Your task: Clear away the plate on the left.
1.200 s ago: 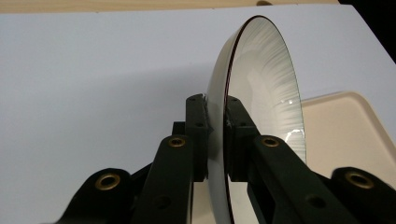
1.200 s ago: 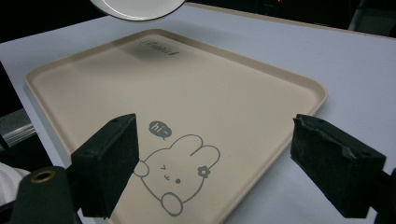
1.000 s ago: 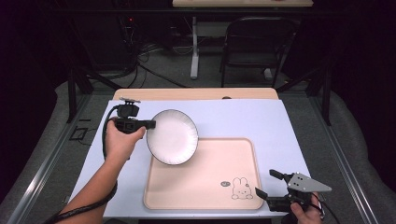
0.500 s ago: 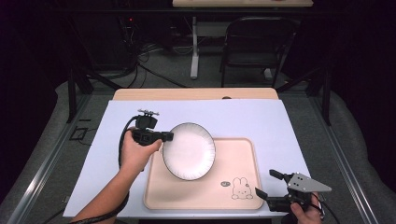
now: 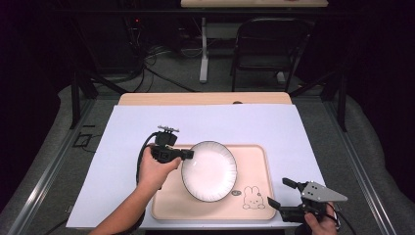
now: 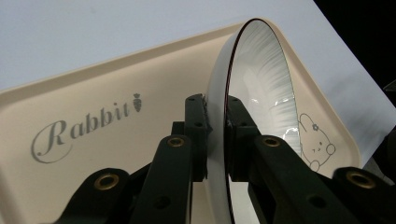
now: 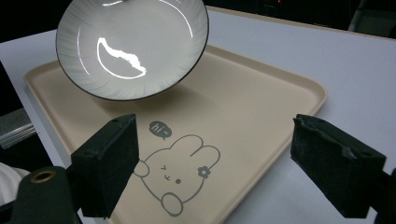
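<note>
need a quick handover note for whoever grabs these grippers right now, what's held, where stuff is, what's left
Left gripper: shut on the rim of the white plate, holding it tilted over the tray, not yet resting flat.
Right gripper: open, holding nothing, near the tray's front right corner, by the rabbit drawing.
Tray lies on the white sheet covering the table.
Done: plate gripped and brought over the tray.
Left: probably lower the plate flat onto the tray, then open the left jaws and back away.
</note>
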The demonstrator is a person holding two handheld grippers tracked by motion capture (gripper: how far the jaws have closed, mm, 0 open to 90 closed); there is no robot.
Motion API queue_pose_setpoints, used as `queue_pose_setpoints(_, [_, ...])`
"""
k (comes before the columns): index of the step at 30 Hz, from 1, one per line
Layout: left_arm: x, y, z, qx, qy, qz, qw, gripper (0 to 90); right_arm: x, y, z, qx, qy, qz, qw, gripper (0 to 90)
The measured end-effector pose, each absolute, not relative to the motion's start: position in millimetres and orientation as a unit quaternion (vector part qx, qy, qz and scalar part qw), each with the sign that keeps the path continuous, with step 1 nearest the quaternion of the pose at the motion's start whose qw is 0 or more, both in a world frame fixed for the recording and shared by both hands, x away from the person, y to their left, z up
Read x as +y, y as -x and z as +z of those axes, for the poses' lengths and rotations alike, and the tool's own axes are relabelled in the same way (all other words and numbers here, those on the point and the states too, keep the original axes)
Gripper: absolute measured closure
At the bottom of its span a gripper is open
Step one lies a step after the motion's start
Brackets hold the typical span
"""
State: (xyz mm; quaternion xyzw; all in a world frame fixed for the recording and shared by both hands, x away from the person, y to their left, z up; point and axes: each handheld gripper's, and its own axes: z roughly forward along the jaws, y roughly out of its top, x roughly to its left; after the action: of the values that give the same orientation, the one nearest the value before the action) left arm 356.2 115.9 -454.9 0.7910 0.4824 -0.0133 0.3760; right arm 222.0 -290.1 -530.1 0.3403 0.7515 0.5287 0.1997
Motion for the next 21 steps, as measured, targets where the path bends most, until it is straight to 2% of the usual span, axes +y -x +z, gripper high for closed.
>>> queue_pose_setpoints(21, [104.6,-353.5,-487.2,0.493,-0.783,-0.060,0.374,82.0,-290.1,-222.5,-530.3,0.752,-0.342,0.528,0.196,14.9])
